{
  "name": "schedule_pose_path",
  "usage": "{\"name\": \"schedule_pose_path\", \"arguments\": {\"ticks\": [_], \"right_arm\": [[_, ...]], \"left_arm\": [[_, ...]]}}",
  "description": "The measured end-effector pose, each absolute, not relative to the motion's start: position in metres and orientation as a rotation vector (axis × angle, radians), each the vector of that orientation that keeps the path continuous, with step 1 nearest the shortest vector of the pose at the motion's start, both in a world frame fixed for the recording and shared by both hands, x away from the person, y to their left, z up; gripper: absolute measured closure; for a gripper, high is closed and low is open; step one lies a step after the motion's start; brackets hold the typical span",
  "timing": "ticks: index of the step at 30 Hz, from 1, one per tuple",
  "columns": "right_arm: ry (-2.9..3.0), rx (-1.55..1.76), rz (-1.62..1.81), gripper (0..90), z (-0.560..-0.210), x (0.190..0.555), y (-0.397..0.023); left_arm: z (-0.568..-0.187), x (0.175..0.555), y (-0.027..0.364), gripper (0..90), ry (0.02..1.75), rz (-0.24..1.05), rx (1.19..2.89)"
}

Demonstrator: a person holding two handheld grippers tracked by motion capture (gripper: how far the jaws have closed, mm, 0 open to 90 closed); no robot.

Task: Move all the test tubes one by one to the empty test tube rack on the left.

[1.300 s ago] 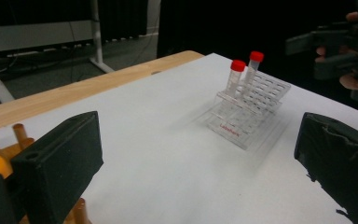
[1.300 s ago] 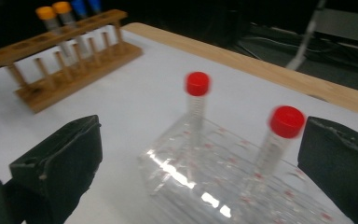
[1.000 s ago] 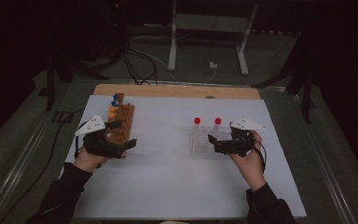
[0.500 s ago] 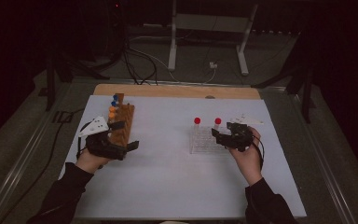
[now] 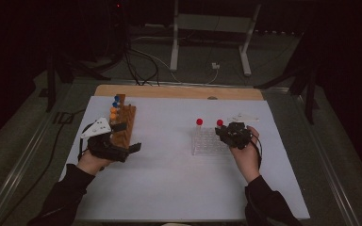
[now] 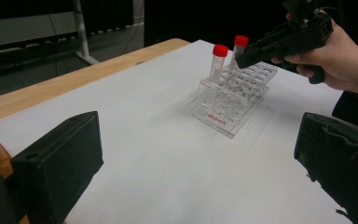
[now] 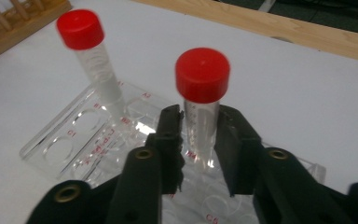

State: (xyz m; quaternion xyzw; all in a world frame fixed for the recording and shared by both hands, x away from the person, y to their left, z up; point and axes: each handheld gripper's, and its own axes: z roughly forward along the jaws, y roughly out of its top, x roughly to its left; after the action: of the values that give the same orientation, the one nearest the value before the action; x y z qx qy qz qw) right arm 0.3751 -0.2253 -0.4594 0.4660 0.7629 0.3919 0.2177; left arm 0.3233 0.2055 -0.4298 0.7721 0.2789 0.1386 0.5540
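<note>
Red-capped tube (image 7: 200, 107) stands upright in the clear plastic rack (image 7: 65, 149), and we see it caught between the two black jaws of the right gripper (image 7: 199, 140), which have just been closing and now press on its clear wall from either side, just below the cap. In the left gripper view the same tube (image 6: 237, 51) shows at the far end of the rack (image 6: 230, 109), with the right gripper (image 6: 249, 55) coming in level from the right in the person's hand (image 6: 335, 65). A second red-capped tube (image 7: 91, 60) stands free in the rack beside it, near but apart from the jaws; from above we make out its cap (image 5: 199, 122) to the left of the held tube's cap (image 5: 219, 123).

From the high view the rack (image 5: 207, 143) sits on the white table sheet (image 5: 169, 179), right of centre, with the right gripper (image 5: 224, 134) at its right edge. Well apart, at the left of the sheet, the left gripper (image 5: 125, 139) rests beside a wooden rack (image 5: 124, 125) bearing blue and orange caps (image 5: 114, 107). We see its jaws standing wide, with nothing but bare sheet between them.
</note>
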Motion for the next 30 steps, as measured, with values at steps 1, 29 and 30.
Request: {"name": "schedule_pose_path", "arguments": {"ticks": [1, 29, 30], "right_arm": [[2.111, 1.295, 1.089, 73.8, -0.460, 0.376, -0.226], [2.252, 0.931, 1.306, 74.9, -0.401, 0.315, -0.181], [2.269, 0.920, 1.312, 75.0, -0.403, 0.313, -0.176]], "left_arm": [[-0.430, 0.323, 0.205, 1.8, 0.660, 0.329, 1.826], [-0.416, 0.308, 0.174, 2.3, 0.533, 0.262, 1.865], [-0.415, 0.306, 0.171, 2.3, 0.522, 0.254, 1.866]]}}
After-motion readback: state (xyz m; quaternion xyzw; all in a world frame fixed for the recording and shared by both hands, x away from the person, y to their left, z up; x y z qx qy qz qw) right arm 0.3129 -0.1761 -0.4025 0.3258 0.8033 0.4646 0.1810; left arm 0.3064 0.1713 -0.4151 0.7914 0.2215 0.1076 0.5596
